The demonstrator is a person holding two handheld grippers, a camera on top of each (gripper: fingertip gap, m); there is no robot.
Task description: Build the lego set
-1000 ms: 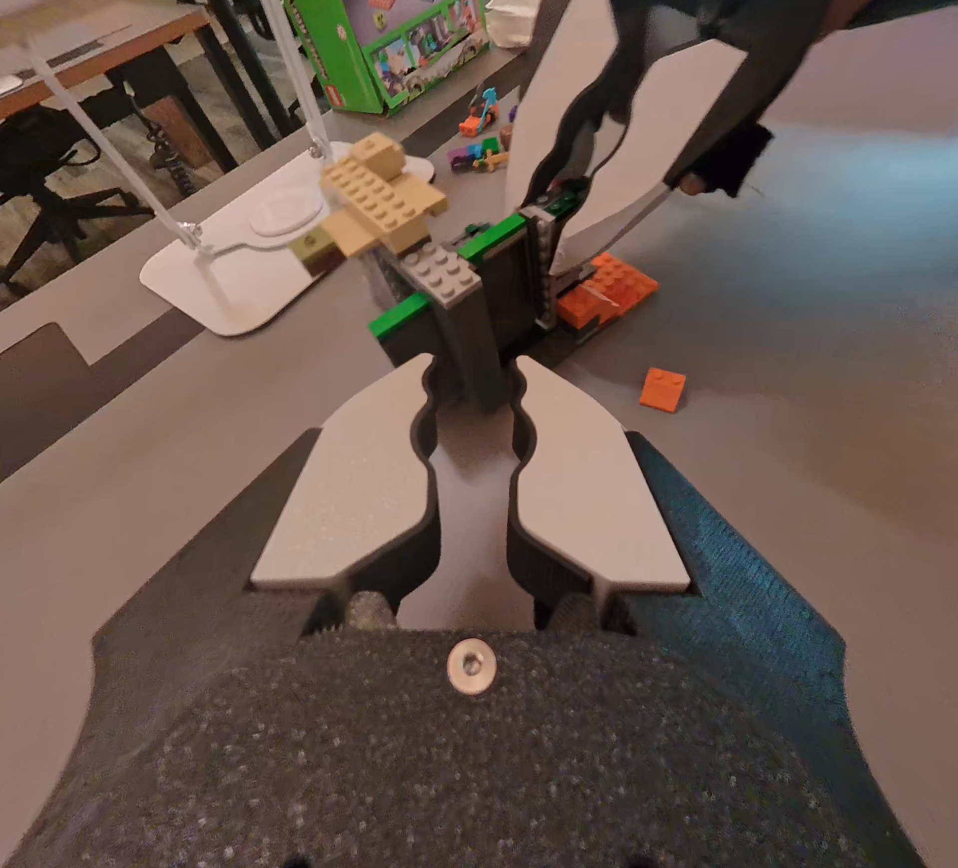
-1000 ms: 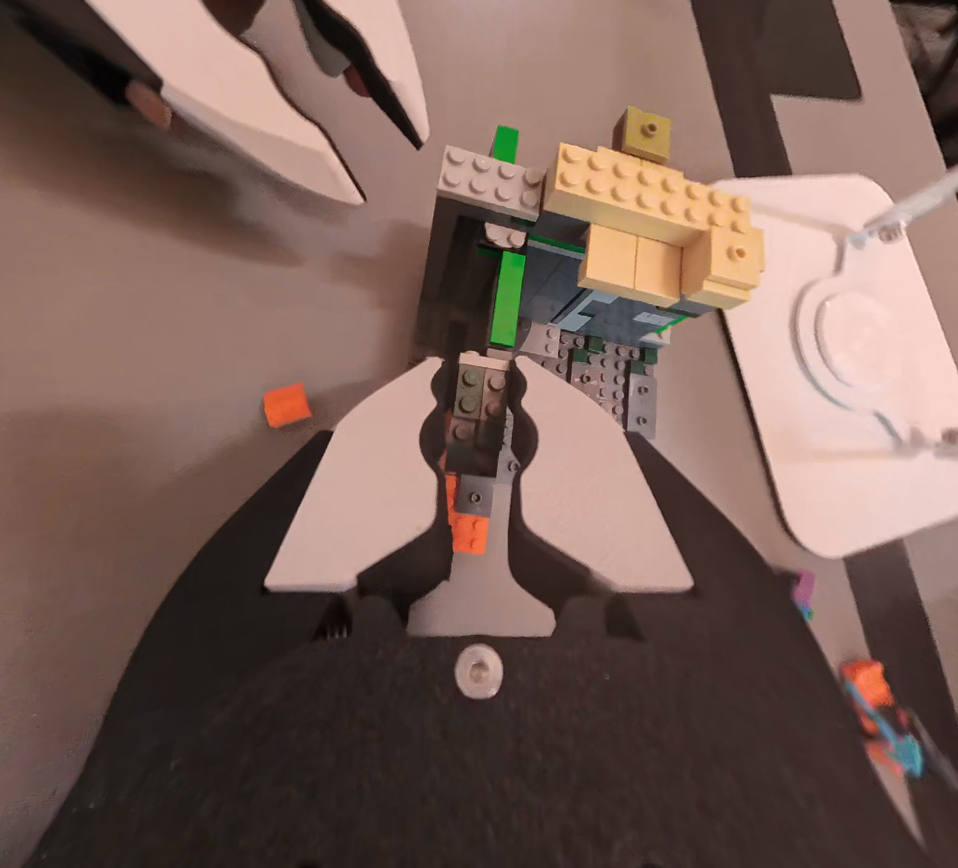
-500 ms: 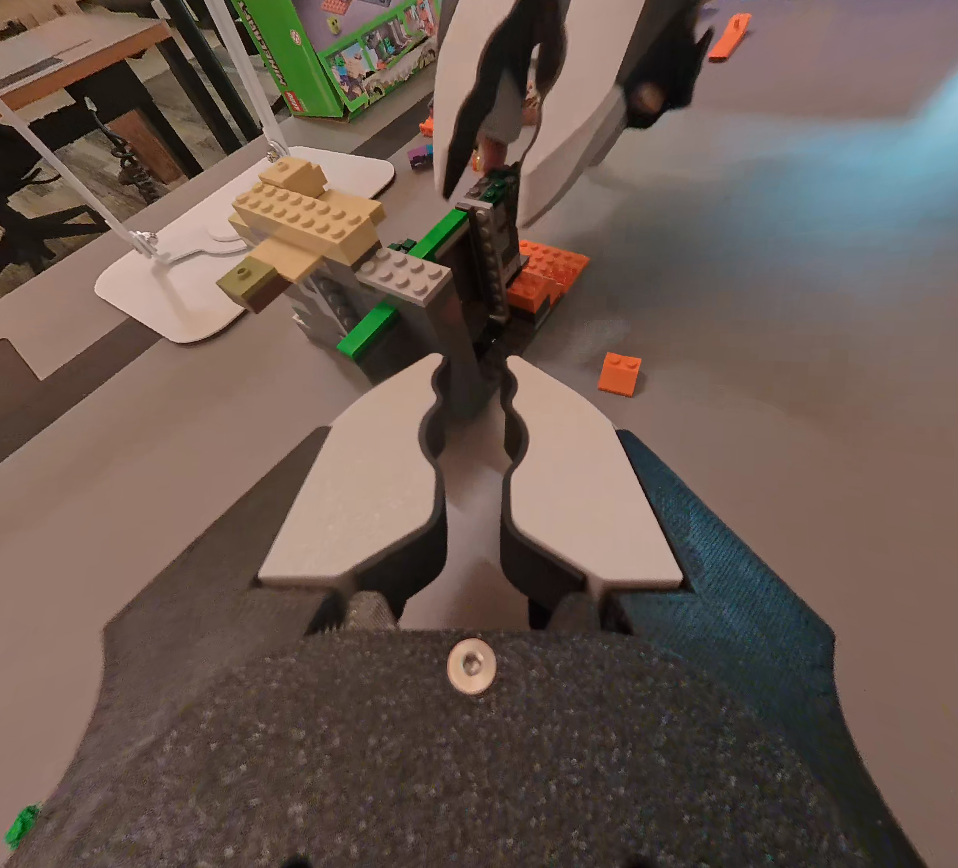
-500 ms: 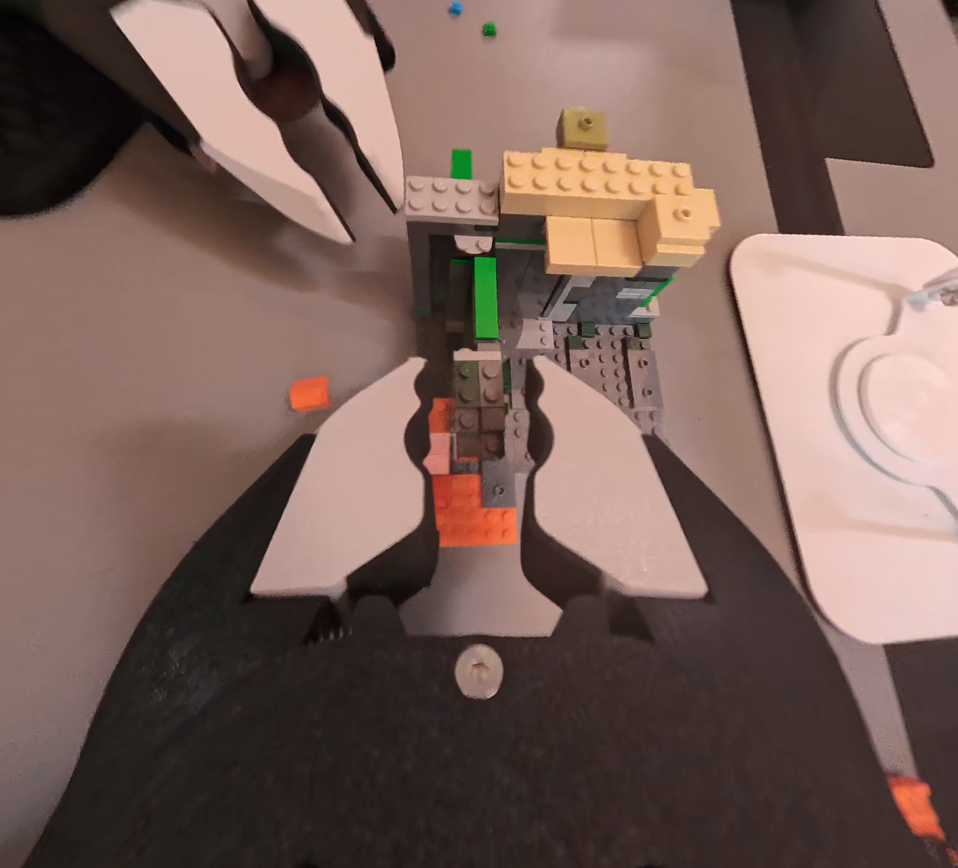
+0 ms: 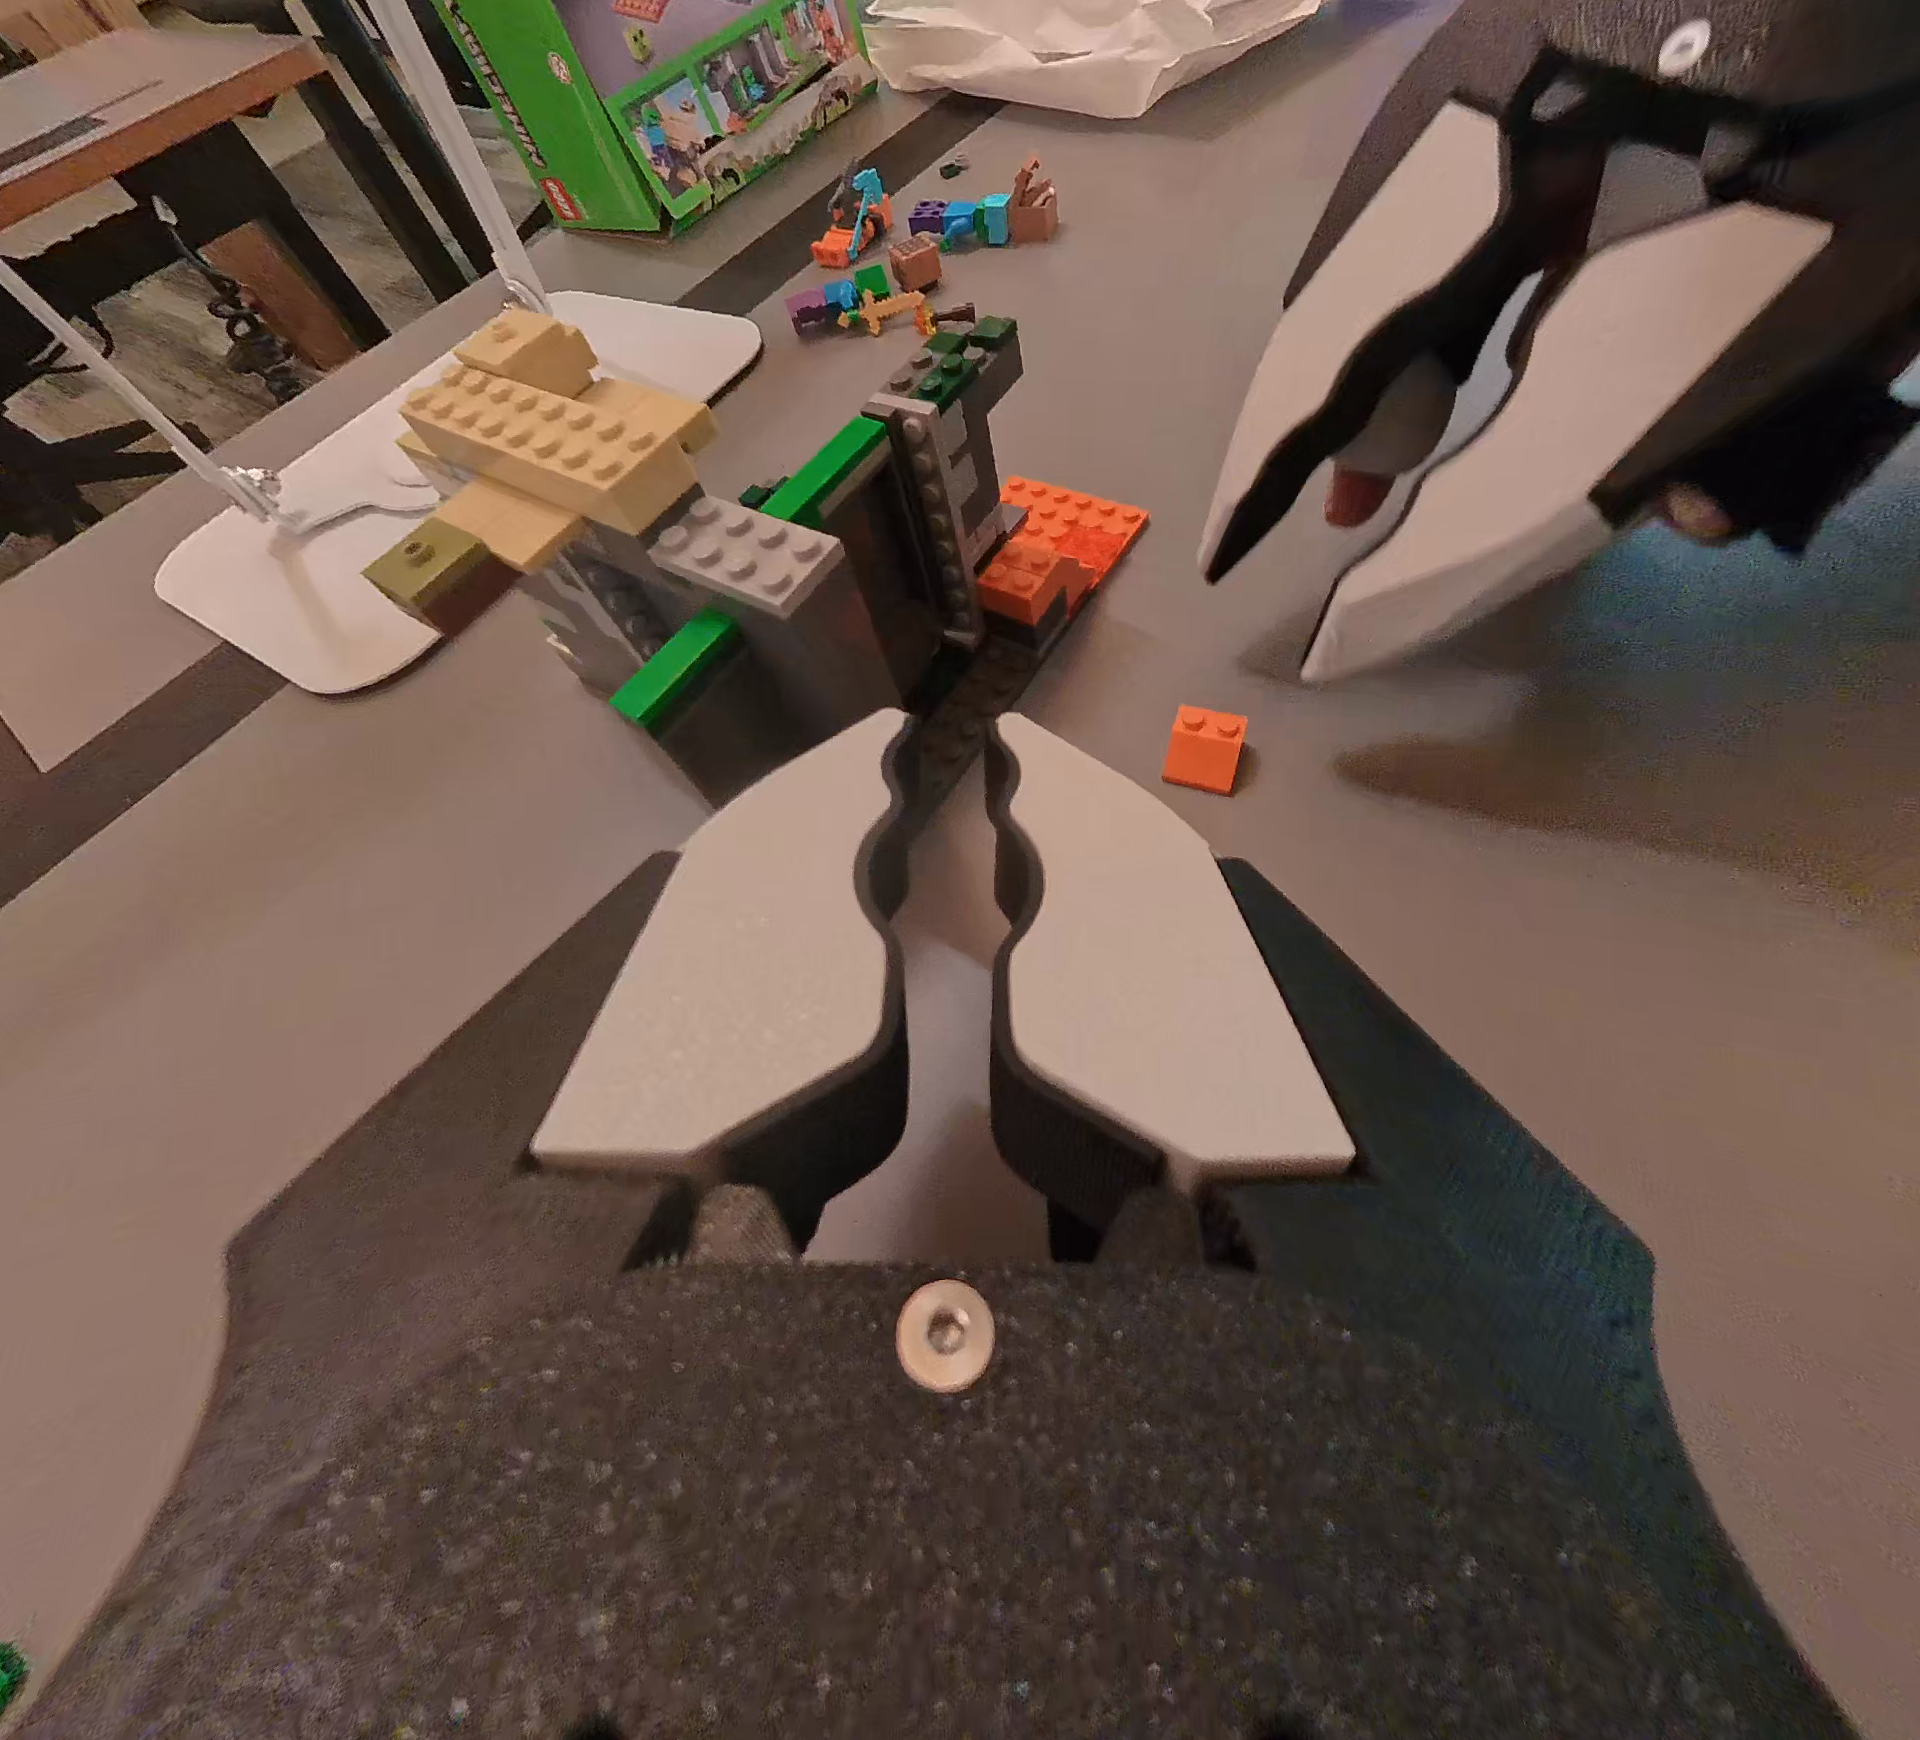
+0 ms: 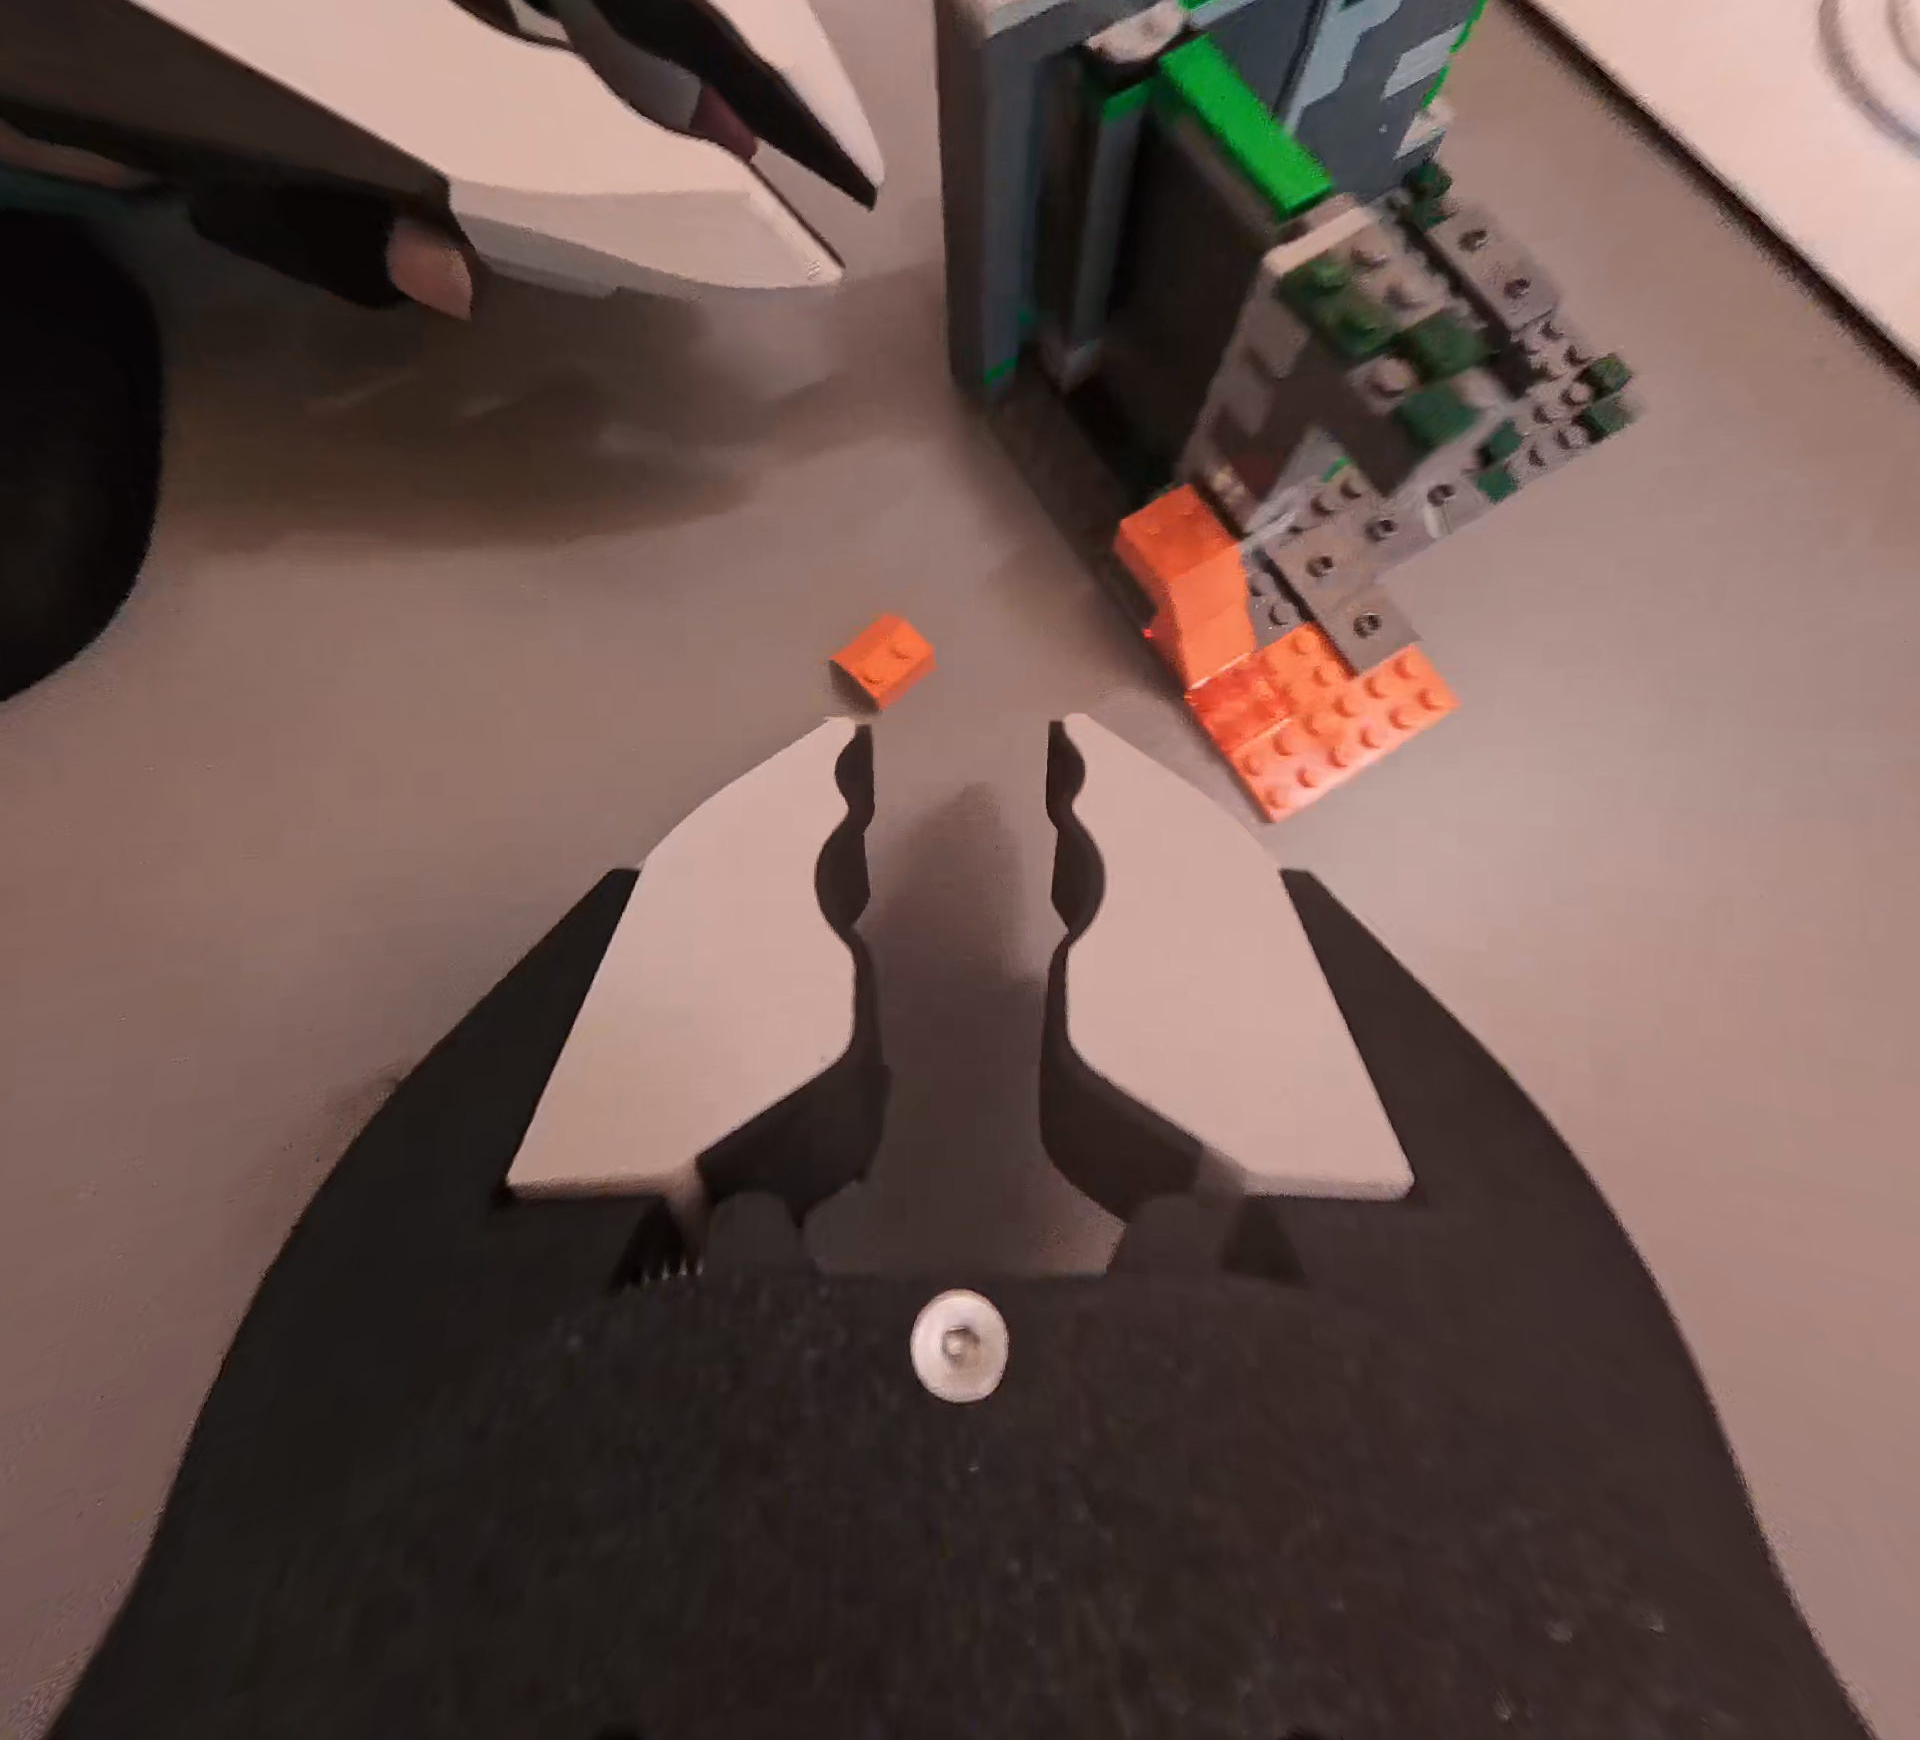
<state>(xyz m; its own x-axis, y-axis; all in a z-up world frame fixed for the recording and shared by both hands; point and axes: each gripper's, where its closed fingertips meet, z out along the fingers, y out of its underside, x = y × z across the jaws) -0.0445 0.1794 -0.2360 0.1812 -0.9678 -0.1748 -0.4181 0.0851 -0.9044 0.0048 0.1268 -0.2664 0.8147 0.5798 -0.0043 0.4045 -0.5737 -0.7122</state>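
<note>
Printed lettering and a small round logo stand on the green set box [image 5: 644,17] at eleven o'clock on the counter [image 5: 1558,963]; no other writing is legible.

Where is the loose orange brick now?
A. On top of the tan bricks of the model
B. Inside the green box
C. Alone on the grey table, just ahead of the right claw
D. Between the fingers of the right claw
C: the loose orange brick lies by itself on the table, just beyond the open right claw, apart from the model.
</note>
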